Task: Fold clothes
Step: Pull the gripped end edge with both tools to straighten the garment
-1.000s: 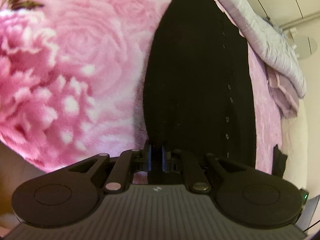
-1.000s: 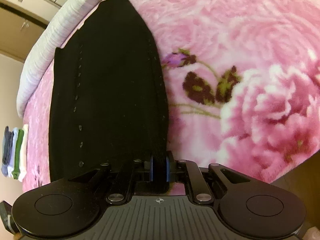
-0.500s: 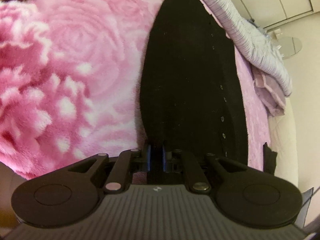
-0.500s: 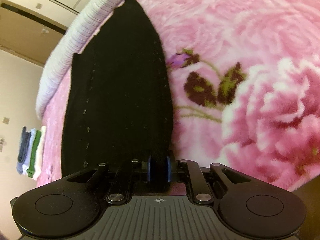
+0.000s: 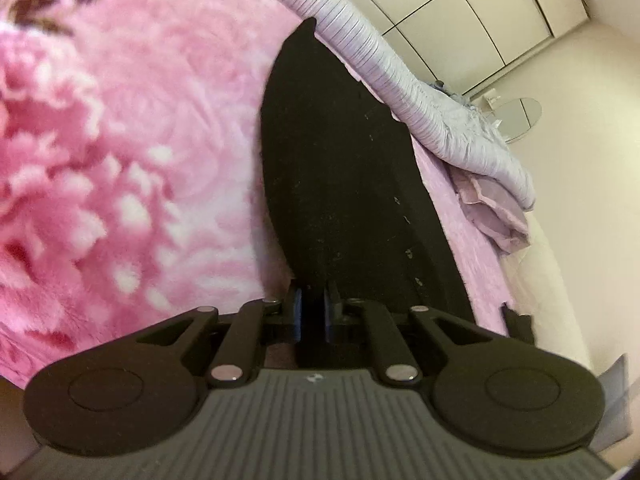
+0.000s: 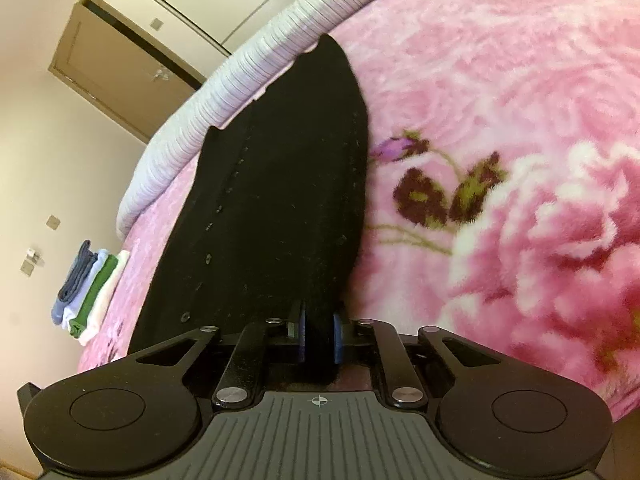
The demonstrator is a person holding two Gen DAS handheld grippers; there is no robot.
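Note:
A long black garment with a row of small buttons lies stretched out on the pink floral blanket. My left gripper is shut on its near edge, at the left corner. In the right wrist view the same black garment runs away from me, and my right gripper is shut on its near edge at the right corner. The near end is lifted off the blanket; the far end reaches the rolled quilt.
A rolled lilac-white quilt lies along the far side of the bed, with a folded lilac cloth beside it. A stack of folded clothes sits at the bed's far left. A door and wardrobe panels stand behind.
Both grippers have risen and tilted up with the garment's near edge held; more of the room, the quilt and the door now shows. The grip has not changed.

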